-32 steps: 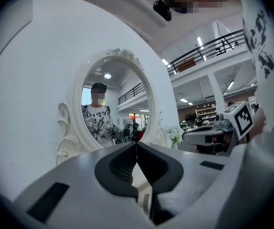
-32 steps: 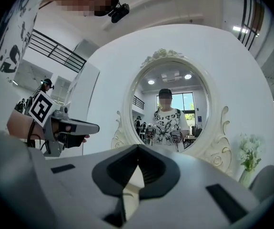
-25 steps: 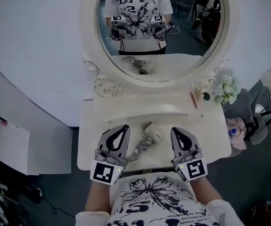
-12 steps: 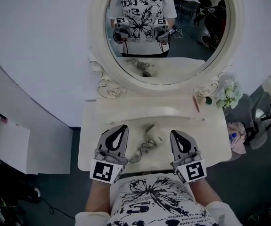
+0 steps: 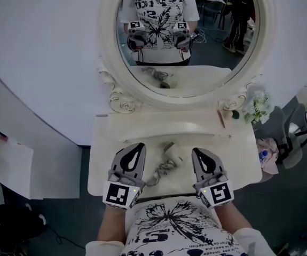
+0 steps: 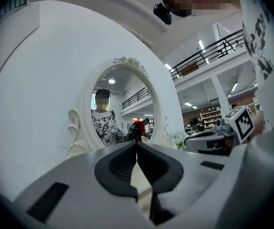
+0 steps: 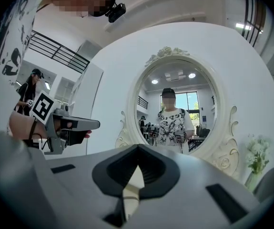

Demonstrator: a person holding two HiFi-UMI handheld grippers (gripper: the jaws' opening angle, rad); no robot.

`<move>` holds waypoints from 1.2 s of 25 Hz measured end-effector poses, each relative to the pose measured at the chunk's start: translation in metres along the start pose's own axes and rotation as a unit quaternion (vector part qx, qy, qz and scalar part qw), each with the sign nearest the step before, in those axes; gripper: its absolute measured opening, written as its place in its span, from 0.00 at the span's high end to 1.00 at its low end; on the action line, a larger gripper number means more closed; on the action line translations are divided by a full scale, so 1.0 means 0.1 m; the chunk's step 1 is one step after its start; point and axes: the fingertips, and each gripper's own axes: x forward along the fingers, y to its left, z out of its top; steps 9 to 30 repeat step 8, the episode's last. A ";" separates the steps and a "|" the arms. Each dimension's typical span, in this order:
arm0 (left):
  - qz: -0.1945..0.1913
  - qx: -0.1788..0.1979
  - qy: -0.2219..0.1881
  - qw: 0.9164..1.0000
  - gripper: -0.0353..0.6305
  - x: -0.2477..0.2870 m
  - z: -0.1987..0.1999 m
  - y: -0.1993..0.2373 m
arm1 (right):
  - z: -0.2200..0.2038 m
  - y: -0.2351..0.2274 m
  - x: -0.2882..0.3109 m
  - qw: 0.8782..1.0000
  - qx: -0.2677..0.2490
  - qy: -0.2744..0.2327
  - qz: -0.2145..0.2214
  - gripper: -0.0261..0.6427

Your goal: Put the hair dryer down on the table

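Roughly between left tool (image 5: 138, 146), right tool (image 5: 197, 151): hair dryer (image 5: 175, 153).

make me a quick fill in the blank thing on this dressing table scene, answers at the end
1. The hair dryer lies on the table ____ the left tool and the right tool.
2. The jaws of both tools are ____ and hold nothing.
3. The mirror behind the table is ____ in shape.
4. The white flowers stand on the person's ____ side.

Missing words: between; shut; oval; right
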 end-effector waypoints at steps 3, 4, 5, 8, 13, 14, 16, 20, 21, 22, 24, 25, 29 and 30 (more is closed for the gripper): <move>-0.007 -0.005 0.004 1.000 0.91 0.01 -0.02 -0.02 | -0.01 0.00 0.01 1.000 -0.001 0.002 0.001 0.94; -0.009 -0.006 0.005 1.000 0.91 0.02 -0.04 -0.03 | -0.02 0.00 0.01 1.000 -0.001 0.003 0.002 0.94; -0.011 -0.008 0.006 1.000 0.91 0.02 -0.05 -0.03 | -0.03 0.00 0.01 1.000 -0.002 0.004 0.003 0.94; -0.013 -0.010 0.008 1.000 0.91 0.04 -0.08 -0.05 | -0.06 0.00 0.02 1.000 -0.005 0.007 0.007 0.94; -0.013 -0.010 0.008 1.000 0.91 0.04 -0.08 -0.05 | -0.06 0.00 0.02 1.000 -0.005 0.007 0.007 0.94; -0.013 -0.010 0.008 1.000 0.91 0.04 -0.08 -0.05 | -0.06 0.00 0.02 1.000 -0.005 0.007 0.007 0.94; -0.013 -0.010 0.008 1.000 0.91 0.04 -0.08 -0.05 | -0.06 0.00 0.02 1.000 -0.005 0.007 0.007 0.94; -0.013 -0.010 0.008 1.000 0.91 0.04 -0.08 -0.05 | -0.06 0.00 0.02 1.000 -0.005 0.007 0.007 0.94; -0.013 -0.010 0.008 1.000 0.91 0.04 -0.08 -0.05 | -0.06 0.00 0.02 1.000 -0.005 0.007 0.007 0.94; -0.013 -0.010 0.008 1.000 0.91 0.04 -0.08 -0.05 | -0.06 0.00 0.02 1.000 -0.005 0.007 0.007 0.94; -0.013 -0.010 0.008 1.000 0.91 0.04 -0.08 -0.05 | -0.06 0.00 0.02 1.000 -0.005 0.007 0.007 0.94; -0.013 -0.010 0.008 1.000 0.91 0.04 -0.08 -0.05 | -0.06 0.00 0.02 1.000 -0.005 0.007 0.007 0.94; -0.013 -0.010 0.008 1.000 0.91 0.04 -0.08 -0.05 | -0.06 0.00 0.02 1.000 -0.005 0.007 0.007 0.94; -0.013 -0.010 0.008 1.000 0.91 0.04 -0.08 -0.05 | -0.06 0.00 0.02 1.000 -0.005 0.007 0.007 0.94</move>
